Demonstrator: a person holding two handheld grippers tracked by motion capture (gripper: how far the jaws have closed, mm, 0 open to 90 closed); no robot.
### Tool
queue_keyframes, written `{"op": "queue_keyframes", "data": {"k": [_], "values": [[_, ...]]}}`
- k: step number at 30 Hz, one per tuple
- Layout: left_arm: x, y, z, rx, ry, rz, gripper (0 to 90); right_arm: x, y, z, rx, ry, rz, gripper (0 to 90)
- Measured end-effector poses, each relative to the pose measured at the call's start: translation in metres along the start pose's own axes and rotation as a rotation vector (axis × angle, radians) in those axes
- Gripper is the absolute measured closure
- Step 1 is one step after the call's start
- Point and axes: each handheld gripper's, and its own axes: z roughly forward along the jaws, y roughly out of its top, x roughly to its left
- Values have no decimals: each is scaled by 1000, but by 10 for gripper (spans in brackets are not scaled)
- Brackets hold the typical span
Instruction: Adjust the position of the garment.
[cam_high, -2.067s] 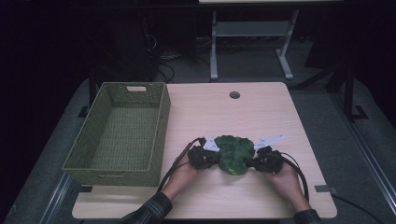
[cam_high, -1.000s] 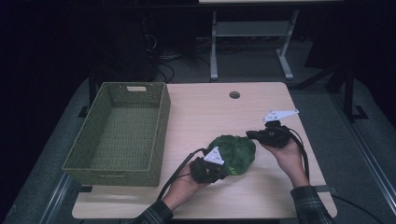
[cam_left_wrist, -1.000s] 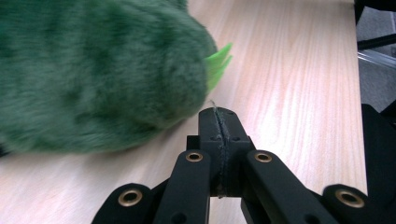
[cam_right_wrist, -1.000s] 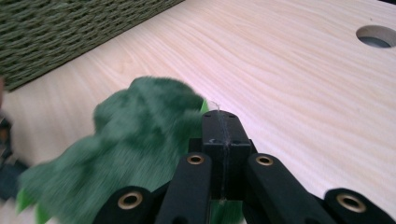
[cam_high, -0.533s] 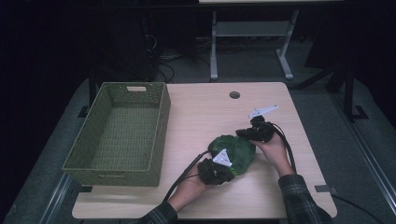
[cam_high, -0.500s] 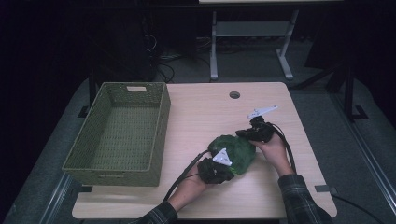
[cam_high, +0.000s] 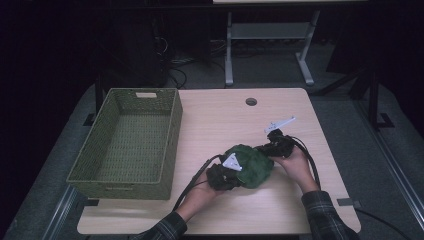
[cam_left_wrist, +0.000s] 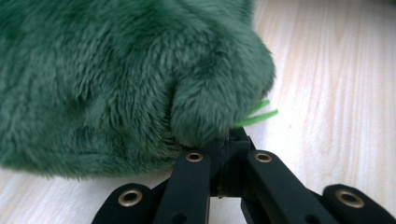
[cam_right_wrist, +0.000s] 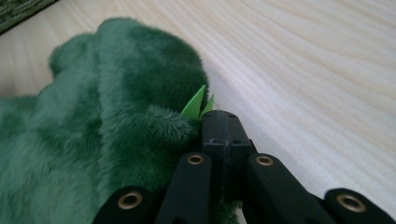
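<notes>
A dark green plush toy (cam_high: 251, 164) lies on the wooden table (cam_high: 220, 120), right of centre. My left gripper (cam_high: 237, 177) is at the toy's near-left side. In the left gripper view its black jaws (cam_left_wrist: 232, 140) are shut, with a rounded furry lobe (cam_left_wrist: 210, 107) and thin light green strands (cam_left_wrist: 257, 116) at their tip. My right gripper (cam_high: 263, 150) meets the toy's far-right edge. Seen from the right gripper view, that gripper (cam_right_wrist: 223, 122) is shut too, and a small light green pointed piece (cam_right_wrist: 196, 103) of the toy (cam_right_wrist: 107, 130) sticks out at its tip.
A green woven basket (cam_high: 172, 135) stands on the table's left half with nothing in it. A round cable hole (cam_high: 251, 101) sits near the far edge. Black cables trail from both grippers toward the person. Beyond the table stands a metal frame (cam_high: 270, 35) on the dark floor.
My right gripper has come down and left from above the table's right side onto the toy's far-right edge. The left gripper has stayed at the toy's near-left side.
</notes>
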Motion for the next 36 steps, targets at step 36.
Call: {"op": "queue_keyframes", "data": {"k": [36], "values": [[26, -22, -44, 20, 51, 12, 642, 39, -74, -52, -124, -121, 18, 544]]}}
